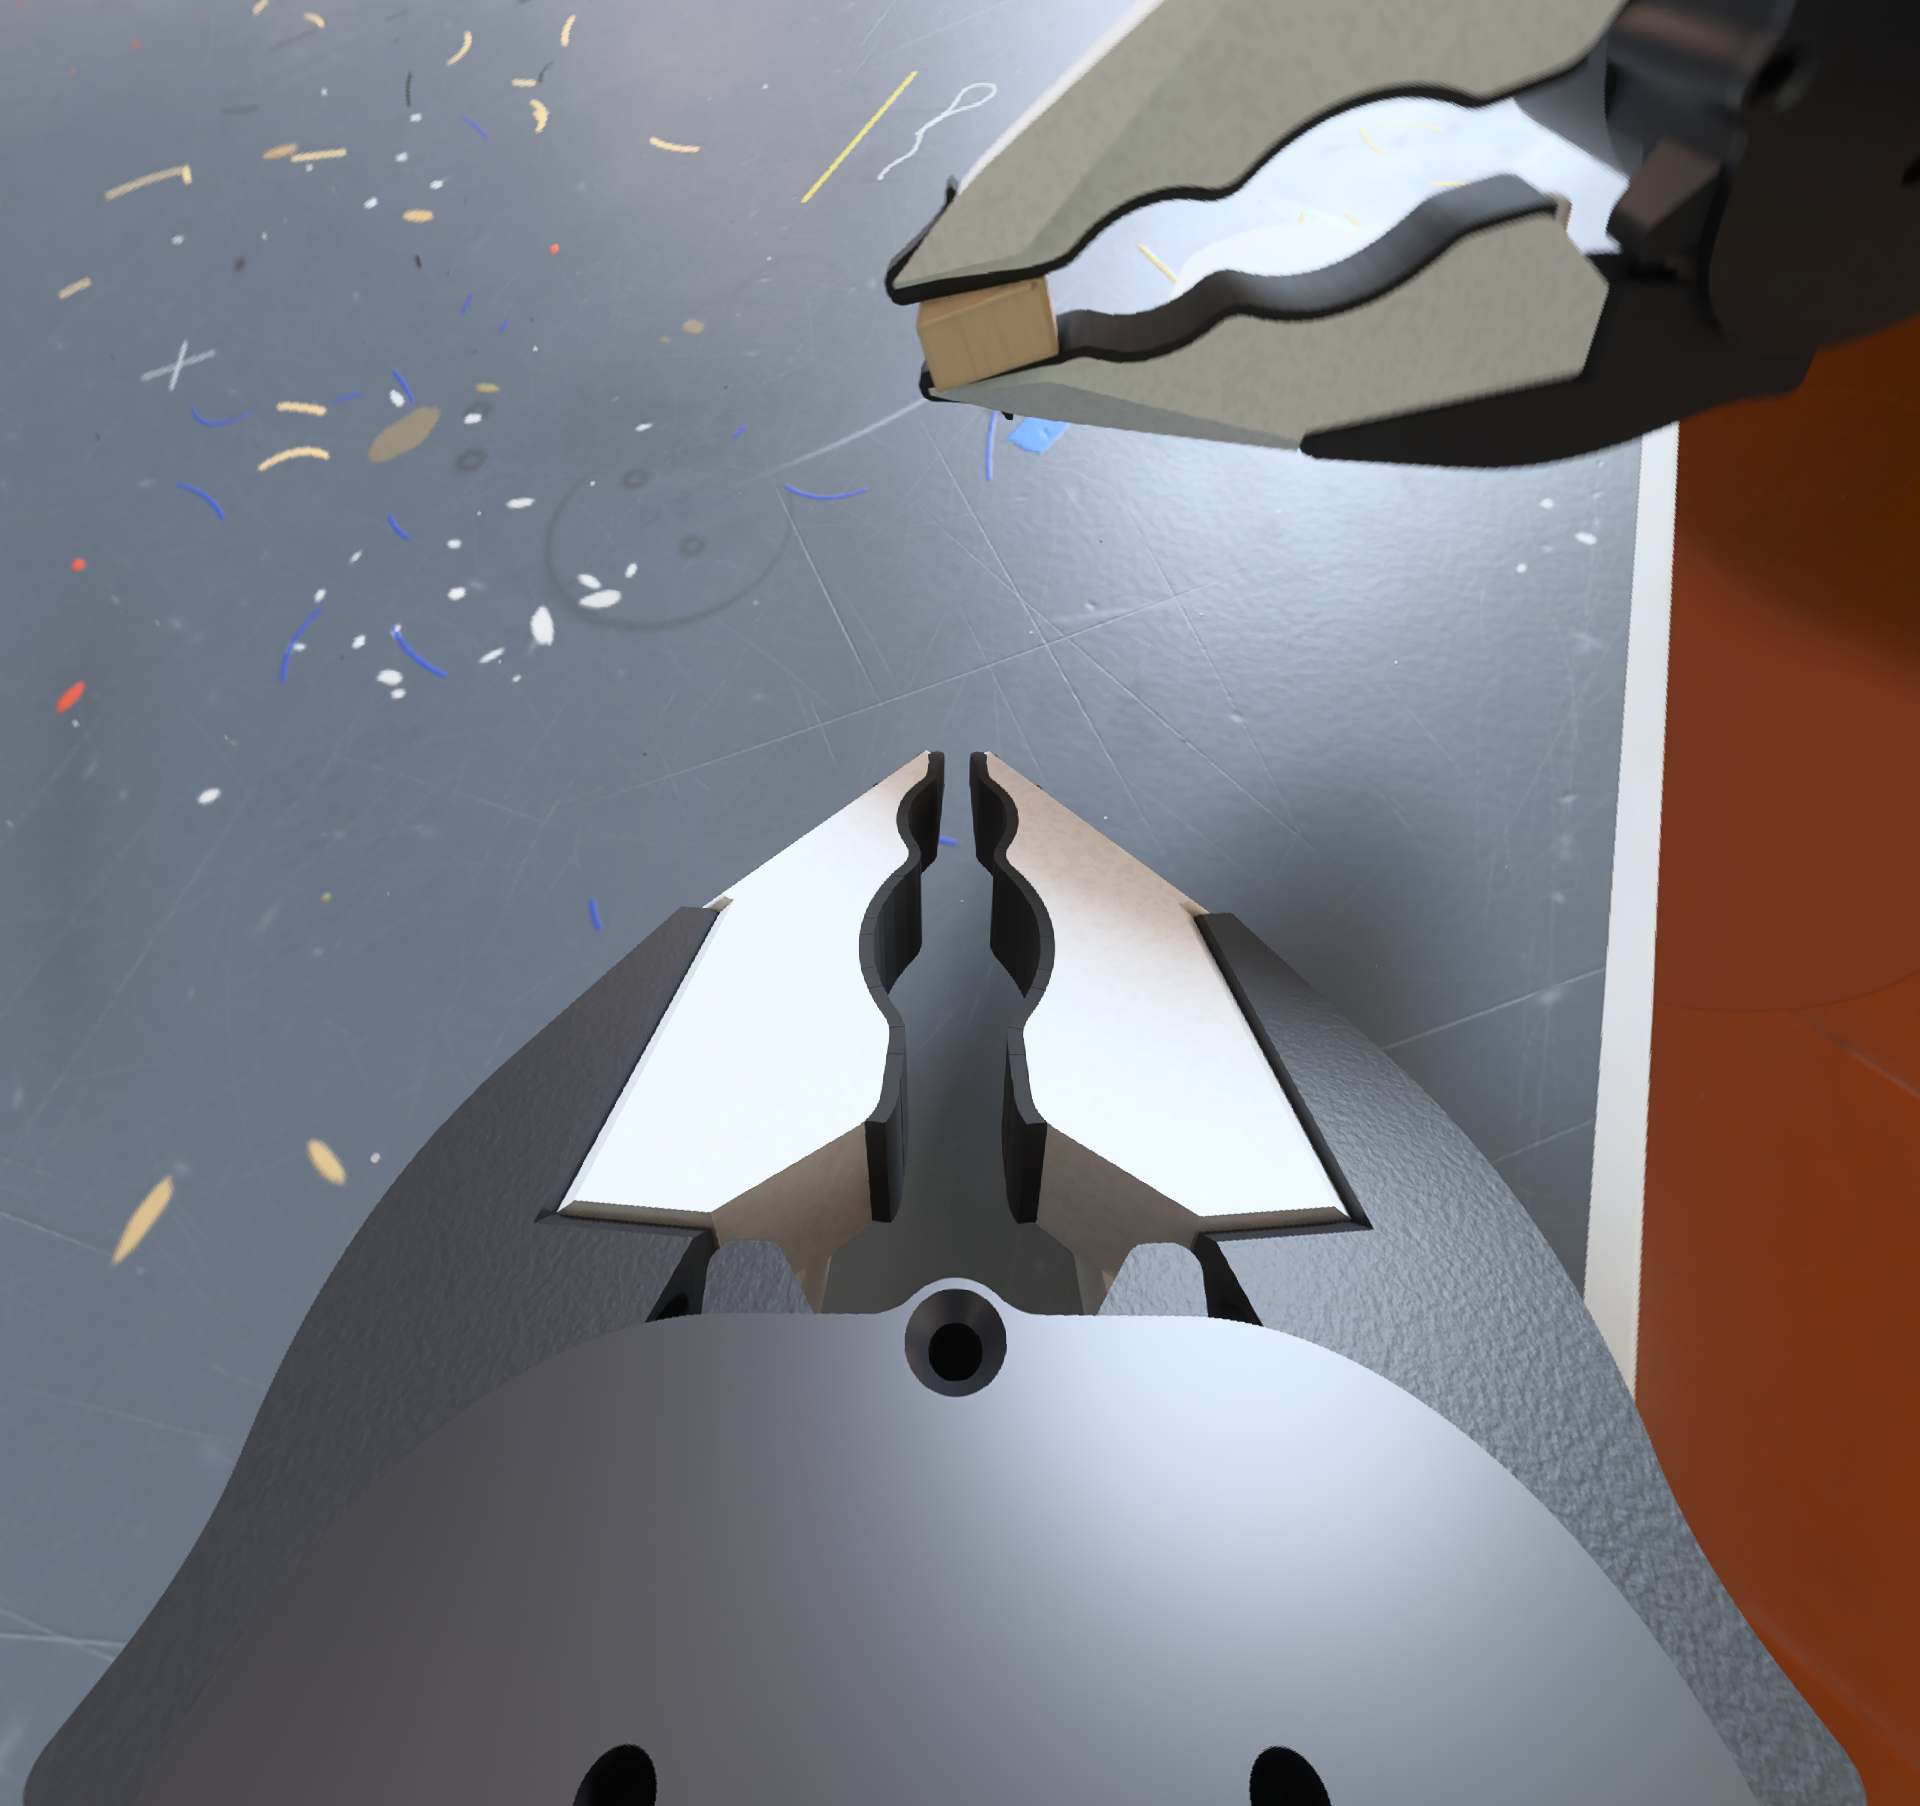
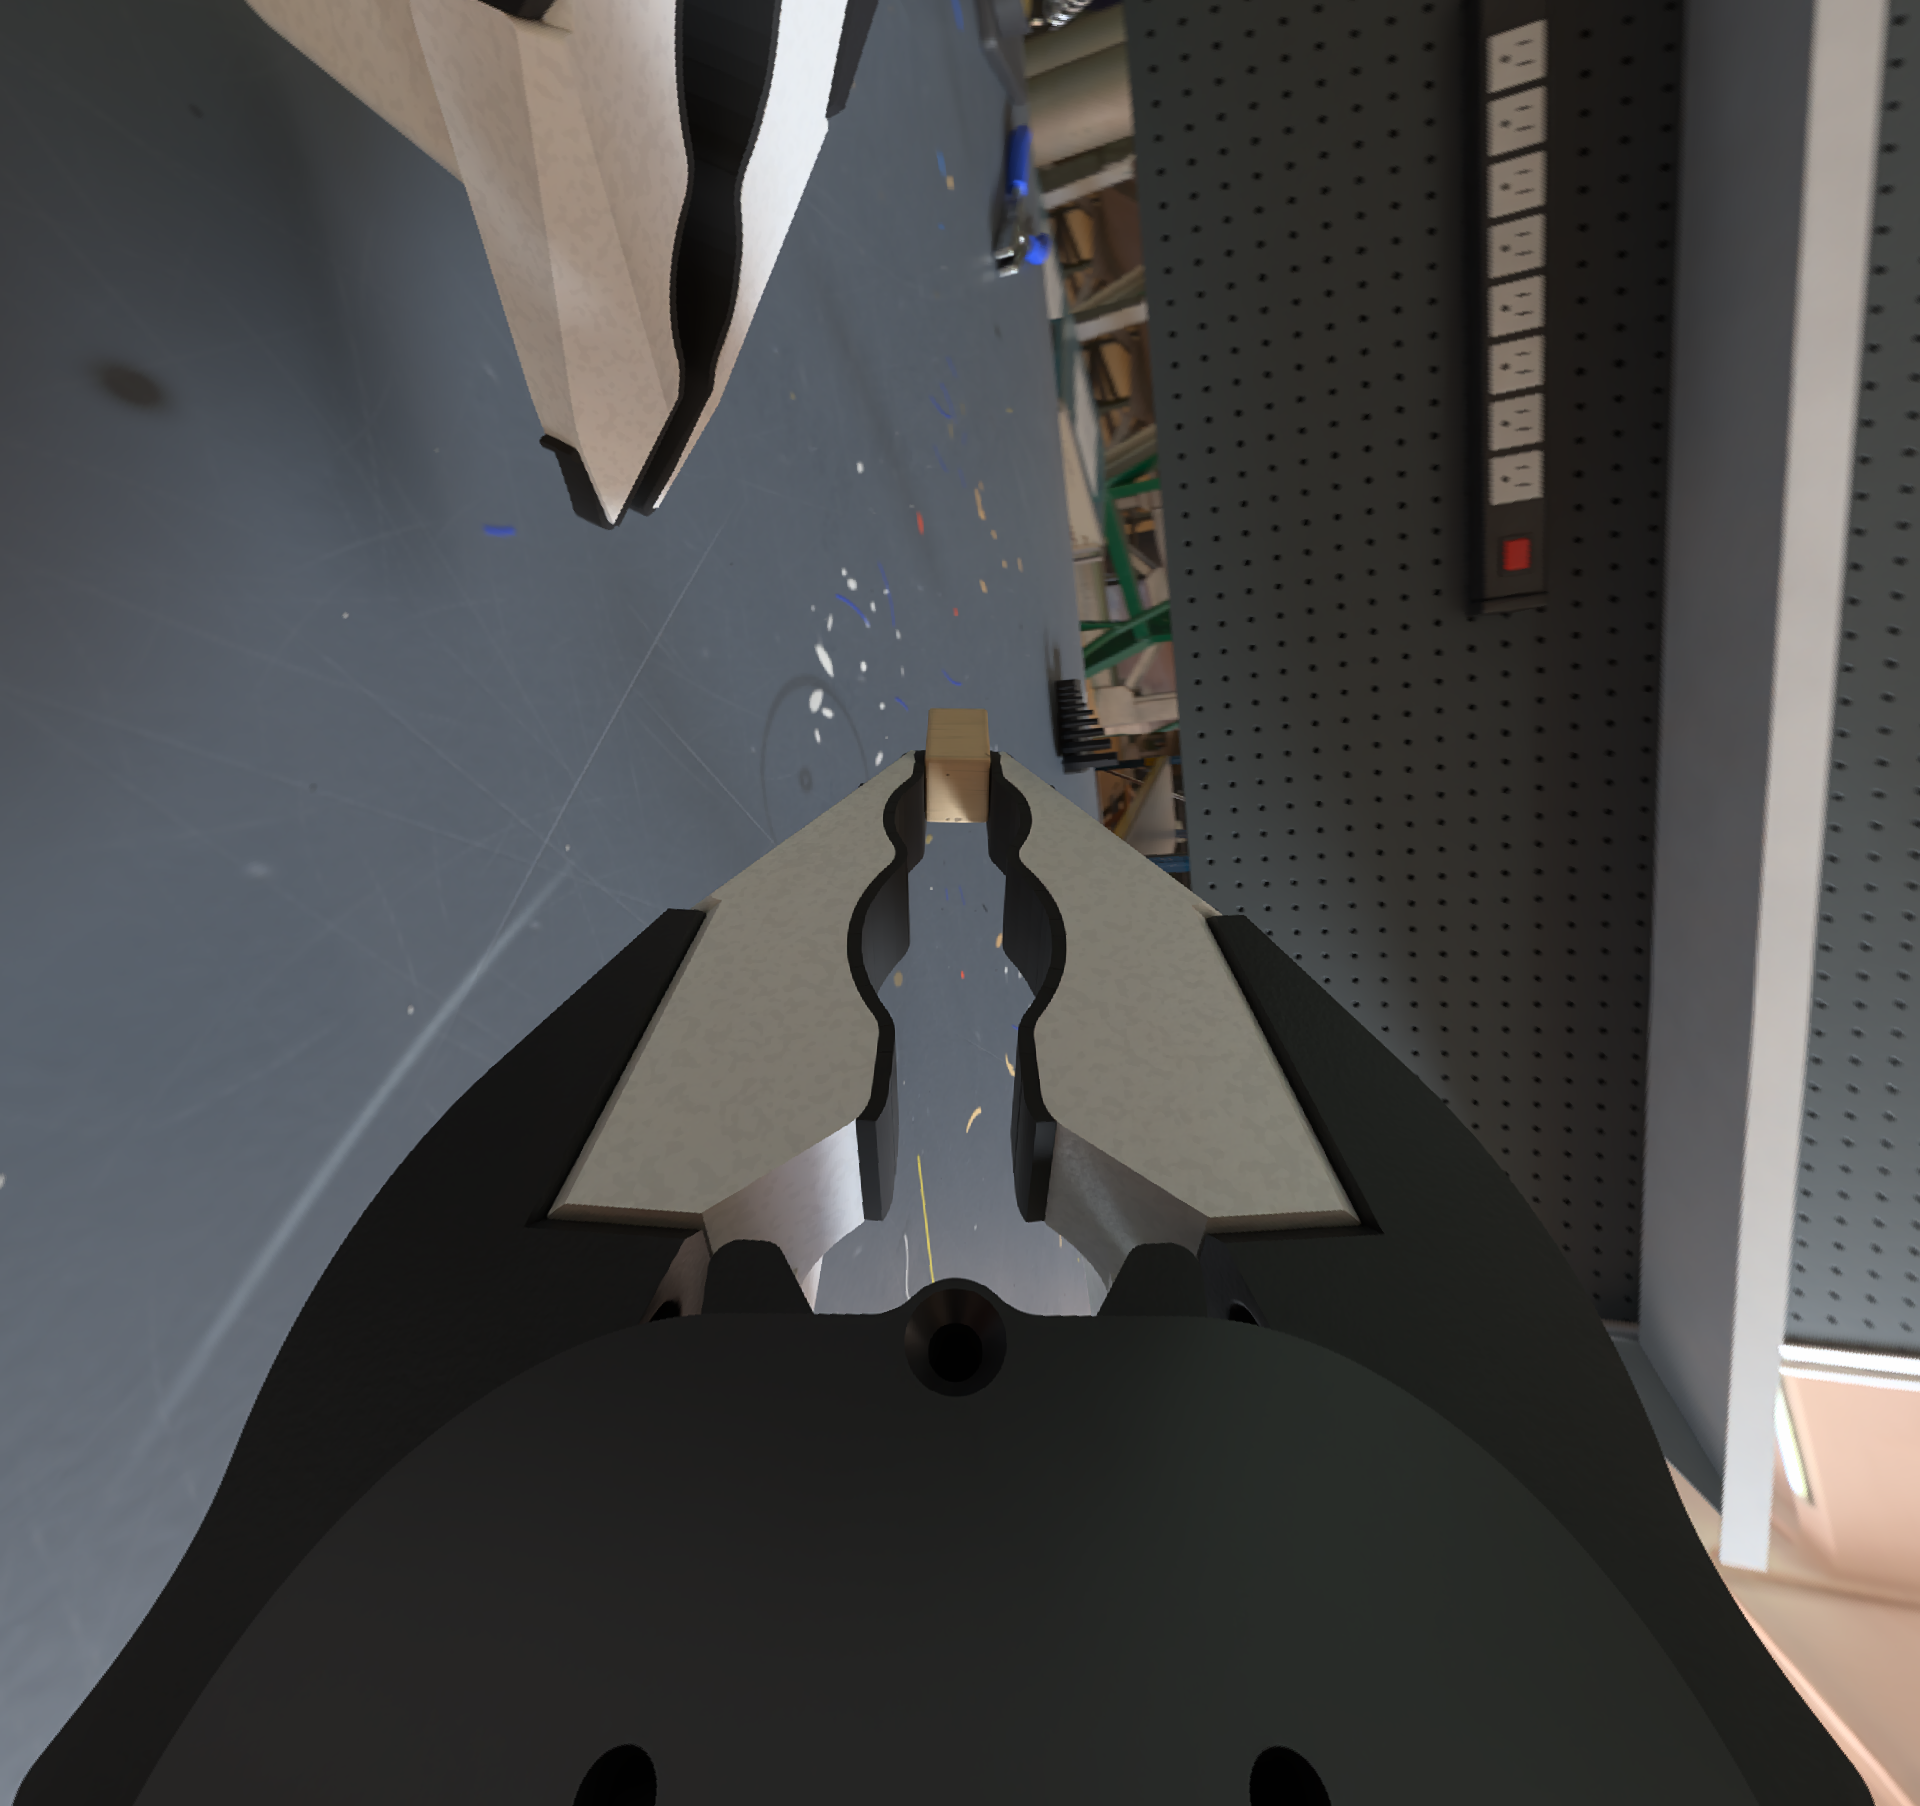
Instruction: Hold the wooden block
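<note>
Between the very tips of the right gripper [image 2: 957, 769], a small wooden block [image 2: 957, 767] sits pinched, pale tan, square-ended, its far end poking past the fingertips. Left wrist view confirms: same wooden block [image 1: 985, 336] clamped at the extreme end of the right gripper [image 1: 977, 338], which enters from the upper right, turned on its side, and hangs above the table without touching it. Block is clear of the tabletop in both views.

Right gripper's fingers [image 2: 748, 1018]: beige faces, black wavy inner pads, closed only as far as the block's width allows.

Left gripper [image 1: 956, 764]: empty, jaws drawn narrow, a thin slit showing between the tips. White-faced fingers [image 1: 769, 1018], grey housing. Sits near the right gripper, below it in its own view, not touching it or the block. In the right wrist view the left gripper [image 2: 623, 499] comes in from the top left, tips nearly together.

Table [image 1: 416, 821]: grey-blue, scratched, flecked with yellow, white, blue and red paint marks, pale edge strip at right. Orange floor [image 1: 1787, 821] past that edge.

Beyond the table, right wrist view: dark pegboard panel [image 2: 1330, 717] carrying a black power strip [image 2: 1512, 270] with a red switch; blue-handled tools [image 2: 1023, 198] near the table's far edge.
</note>
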